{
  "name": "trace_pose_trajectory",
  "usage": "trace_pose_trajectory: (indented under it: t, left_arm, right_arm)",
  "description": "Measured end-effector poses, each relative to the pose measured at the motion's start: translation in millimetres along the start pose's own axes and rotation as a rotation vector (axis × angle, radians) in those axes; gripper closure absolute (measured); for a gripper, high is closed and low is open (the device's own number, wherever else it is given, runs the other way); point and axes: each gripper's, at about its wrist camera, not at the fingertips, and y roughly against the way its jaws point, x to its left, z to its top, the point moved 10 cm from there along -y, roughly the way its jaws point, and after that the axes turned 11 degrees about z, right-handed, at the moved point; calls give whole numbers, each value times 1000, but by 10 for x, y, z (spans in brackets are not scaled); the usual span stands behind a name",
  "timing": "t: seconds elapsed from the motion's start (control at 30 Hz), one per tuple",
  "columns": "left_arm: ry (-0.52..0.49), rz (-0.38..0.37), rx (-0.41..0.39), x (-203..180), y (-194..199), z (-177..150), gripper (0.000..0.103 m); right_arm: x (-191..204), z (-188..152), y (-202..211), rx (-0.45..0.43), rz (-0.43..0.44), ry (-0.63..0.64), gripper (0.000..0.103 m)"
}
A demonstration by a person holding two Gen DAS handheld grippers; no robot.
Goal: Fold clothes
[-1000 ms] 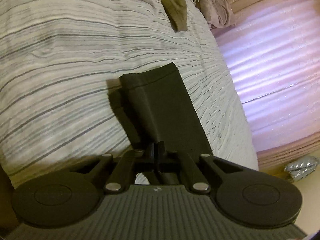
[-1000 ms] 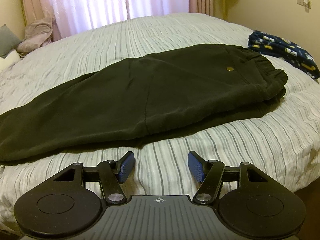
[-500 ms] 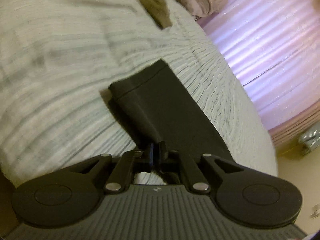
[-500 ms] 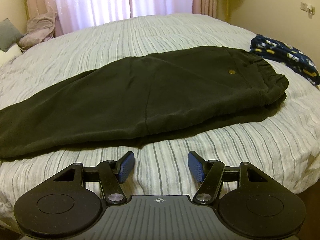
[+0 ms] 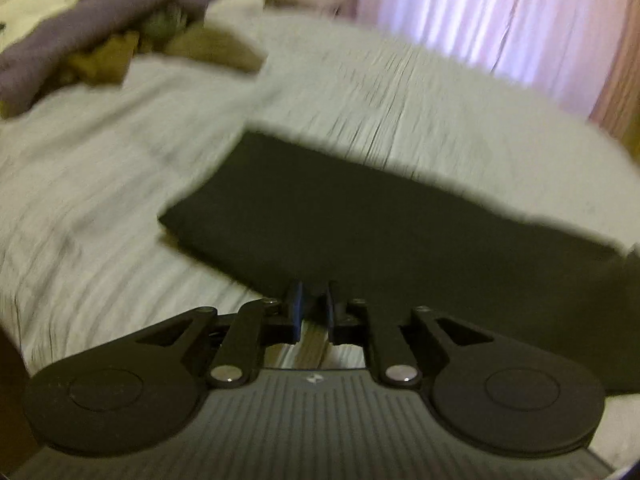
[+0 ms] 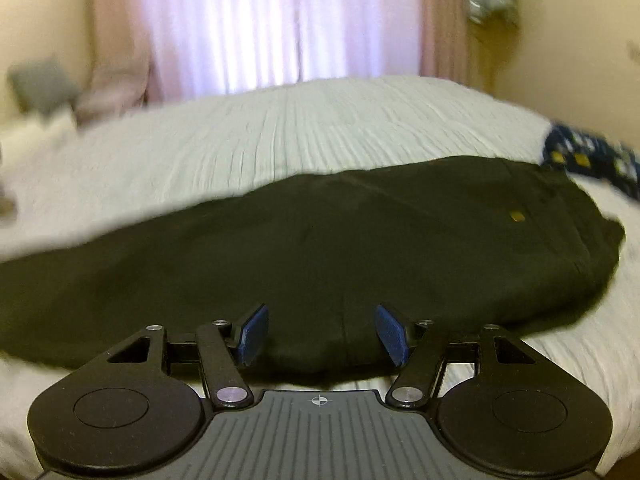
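Dark trousers (image 6: 360, 240) lie lengthwise across the striped bed (image 6: 320, 120), waistband at the right with a brass button (image 6: 518, 216). My right gripper (image 6: 322, 332) is open, its blue pads over the near edge of the trousers around mid-length. In the blurred left wrist view, the leg end of the trousers (image 5: 360, 220) lies flat on the bed (image 5: 100, 200). My left gripper (image 5: 314, 308) is at the leg's near edge, fingers a narrow gap apart, with bedding showing between them lower down.
A folded navy patterned garment (image 6: 592, 156) lies just beyond the waistband at the right. A pile of purple clothes (image 5: 100, 20) and brown clothes (image 5: 112, 56) sits at the head of the bed. Pink curtains (image 6: 280, 20) hang behind the bed.
My left gripper swung round and its fingers parted from the leg it was pinching; the leg now lies flat. My right gripper moved forward over the trousers' near edge, still open.
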Motion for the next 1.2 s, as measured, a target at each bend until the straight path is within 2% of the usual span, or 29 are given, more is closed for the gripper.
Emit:
trace_pose_trajectory:
  t: [0.1, 0.2, 0.23, 0.33, 0.43, 0.5, 0.67, 0.83, 0.93, 1.03, 1.1, 1.2]
  left_arm:
    - [26, 7, 24, 56, 107, -44, 93]
    - [77, -33, 58, 112, 218, -81, 92]
    - [127, -66, 77, 131, 205, -97, 92]
    - [279, -164, 134, 191, 172, -132, 81]
    - [431, -263, 191, 254, 148, -151, 78]
    - [567, -317, 232, 332, 74, -185, 76]
    - [794, -376, 249, 472, -119, -210, 75]
    - [935, -419, 246, 466, -297, -205, 75]
    - [956, -419, 222, 405, -353, -193, 74]
    - [845, -366, 157, 327, -277, -84, 75]
    - [770, -330, 113, 276, -224, -7, 89]
    - [658, -277, 49, 201, -143, 112, 96]
  right_arm:
    - [17, -55, 13, 17, -12, 25, 40]
    - [-15, -63, 159, 15, 28, -82, 40]
    - [-29, -71, 211, 16, 44, -126, 40]
    - [-55, -106, 341, 18, 86, -238, 40]
    - [-67, -174, 473, 21, 85, -261, 40]
    - [-81, -226, 550, 23, 69, -256, 40]
    - [-218, -259, 666, 16, 40, -292, 40]
    - [-248, -296, 676, 17, 24, -297, 40]
    - [-248, -297, 626, 24, 19, -288, 40]
    - [-274, -301, 549, 30, 15, -279, 40]
    - [-299, -294, 509, 30, 16, -273, 40]
    - [-327, -278, 480, 25, 25, -273, 40]
